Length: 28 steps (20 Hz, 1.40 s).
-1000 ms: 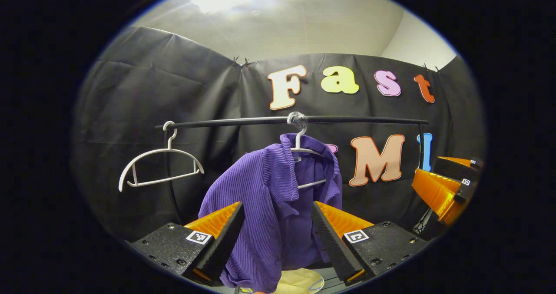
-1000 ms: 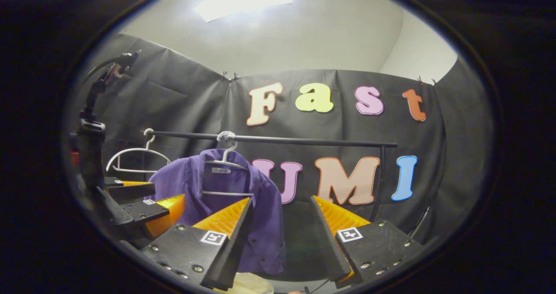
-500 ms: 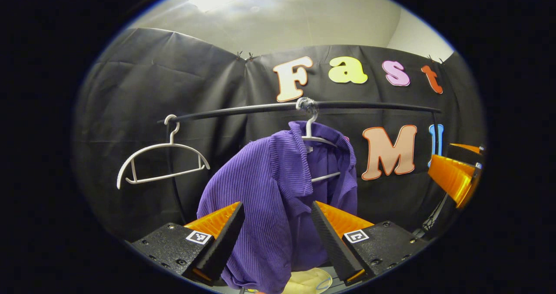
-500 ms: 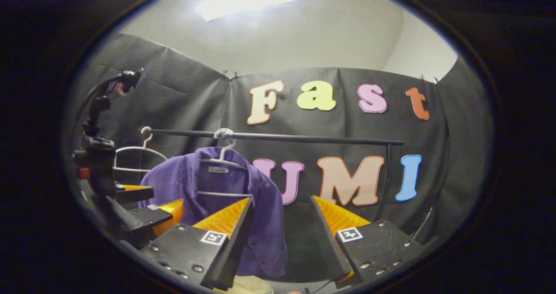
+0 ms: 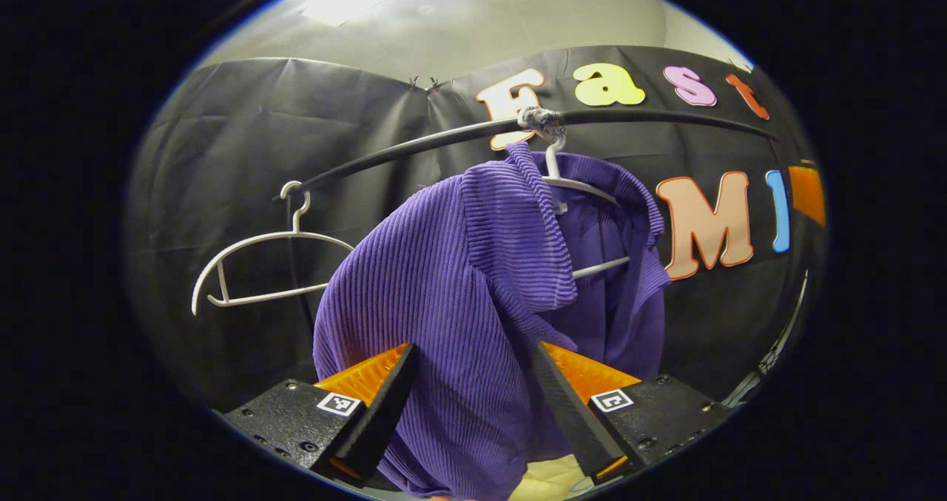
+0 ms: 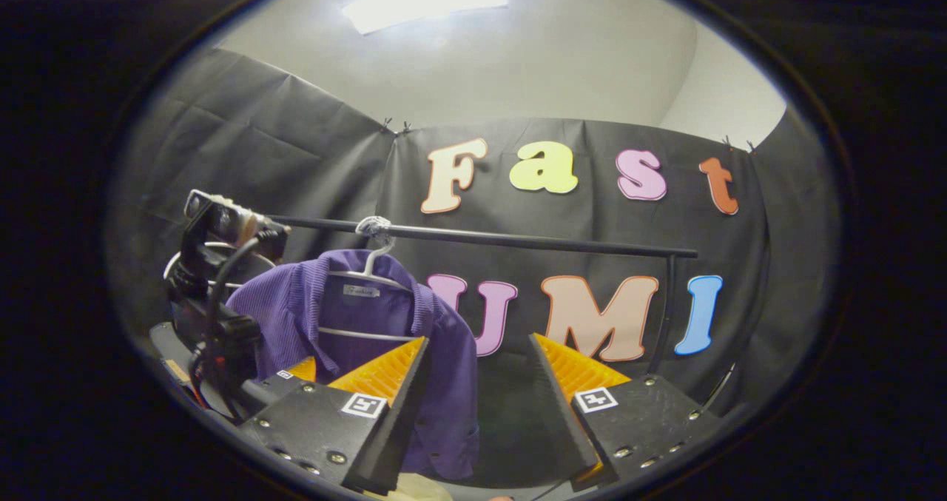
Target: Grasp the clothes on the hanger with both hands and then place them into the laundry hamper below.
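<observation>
Left gripper view: the left gripper (image 5: 473,394) is seen at 6 o'clock with its fingers spread; the shirt (image 5: 451,301) hangs in the gap between them, and contact with either finger cannot be told.
Shirt: a purple ribbed garment is carried on a white hanger (image 5: 573,183), whose hook is looped over the rail (image 5: 414,149) at 12 o'clock.
Collar: it is folded outward and lies over the shirt's front, above the finger gap.
Spare hanger: an empty white hanger (image 5: 259,264) is hung from the rail's end at 9 o'clock, apart from the shirt.
Hamper: a pale patch (image 5: 551,479) is seen at 6 o'clock, below the shirt hem; whether it is the hamper cannot be told.
Right gripper view: the right gripper (image 6: 477,397) is seen at 6 o'clock with its fingers spread; nothing is held between them.
Shirt position: in the right gripper view the shirt (image 6: 444,382) is located at 8 o'clock, behind the left-hand finger, with no grip on it.
Left gripper, far side: in the right gripper view its body (image 6: 214,294) is seen at 9 o'clock, just beside the shirt's shoulder.
Rail: it is run across the booth wall from 9 to 3 o'clock.
</observation>
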{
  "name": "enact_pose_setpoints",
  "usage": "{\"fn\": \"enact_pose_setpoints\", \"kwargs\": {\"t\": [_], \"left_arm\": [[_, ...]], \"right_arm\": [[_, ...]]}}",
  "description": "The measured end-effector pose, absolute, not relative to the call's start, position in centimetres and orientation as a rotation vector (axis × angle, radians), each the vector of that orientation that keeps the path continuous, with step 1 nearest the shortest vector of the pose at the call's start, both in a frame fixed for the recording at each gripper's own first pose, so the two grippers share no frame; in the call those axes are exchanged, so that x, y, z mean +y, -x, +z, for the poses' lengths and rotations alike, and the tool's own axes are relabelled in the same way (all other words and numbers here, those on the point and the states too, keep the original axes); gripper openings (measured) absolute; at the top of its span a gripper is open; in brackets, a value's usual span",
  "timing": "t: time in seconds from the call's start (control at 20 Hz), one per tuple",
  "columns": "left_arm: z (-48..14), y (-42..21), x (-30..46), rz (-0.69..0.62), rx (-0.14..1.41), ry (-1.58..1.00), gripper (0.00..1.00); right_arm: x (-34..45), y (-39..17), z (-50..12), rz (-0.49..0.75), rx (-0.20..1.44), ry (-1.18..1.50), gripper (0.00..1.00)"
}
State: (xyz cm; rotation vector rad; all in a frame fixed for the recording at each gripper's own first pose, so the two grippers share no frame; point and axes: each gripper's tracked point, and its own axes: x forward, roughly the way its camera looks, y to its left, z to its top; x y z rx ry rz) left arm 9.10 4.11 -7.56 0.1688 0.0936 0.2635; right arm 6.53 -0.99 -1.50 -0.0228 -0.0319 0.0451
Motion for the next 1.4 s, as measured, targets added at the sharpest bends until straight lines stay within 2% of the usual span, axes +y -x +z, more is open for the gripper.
{"fn": "enact_pose_setpoints", "kwargs": {"t": [0.15, 0.4, 0.45, 0.5, 0.55, 0.6, 0.65, 0.75, 1.1, 1.35, 1.4], "left_arm": [[-7.3, -9.8, 5.0, 0.288, 0.073, -0.199, 0.99], [-7.2, -10.3, 7.6, 0.345, 0.077, -0.177, 0.33], [-7.2, -10.1, 7.8, 0.347, 0.079, -0.176, 0.24], [-7.1, -10.0, 7.8, 0.344, 0.081, -0.174, 0.12], [-7.1, -9.9, 7.7, 0.339, 0.082, -0.171, 0.07], [-7.0, -9.9, 7.5, 0.329, 0.085, -0.171, 0.05], [-7.0, -9.7, 7.6, 0.322, 0.087, -0.174, 0.07], [-7.1, -9.5, 7.2, 0.3, 0.103, -0.189, 0.0], [-5.9, -8.1, 7.1, 0.243, 0.097, -0.112, 0.0], [-4.5, -6.9, 7.3, 0.223, 0.075, -0.089, 0.0], [-4.2, -6.7, 7.2, 0.223, 0.071, -0.094, 0.0]], "right_arm": [[-0.4, -7.7, -2.0, 0.067, -0.033, 0.019, 0.71], [0.8, -9.4, -2.8, 0.108, -0.028, 0.01, 0.72], [1.0, -9.7, -3.1, 0.118, -0.023, 0.008, 0.77], [1.4, -9.9, -3.4, 0.128, -0.016, 0.009, 0.77], [1.7, -10.3, -3.9, 0.136, -0.007, 0.013, 0.71], [2.0, -10.6, -4.3, 0.145, 0.0, 0.018, 0.71], [2.2, -10.9, -4.7, 0.153, 0.006, 0.023, 0.72], [2.6, -11.2, -5.5, 0.167, 0.025, 0.025, 0.72], [5.5, -13.1, -8.6, 0.225, 0.082, 0.017, 0.72], [8.0, -16.1, -10.8, 0.221, 0.113, -0.001, 0.72], [8.2, -16.9, -11.3, 0.211, 0.118, -0.001, 0.77]]}}
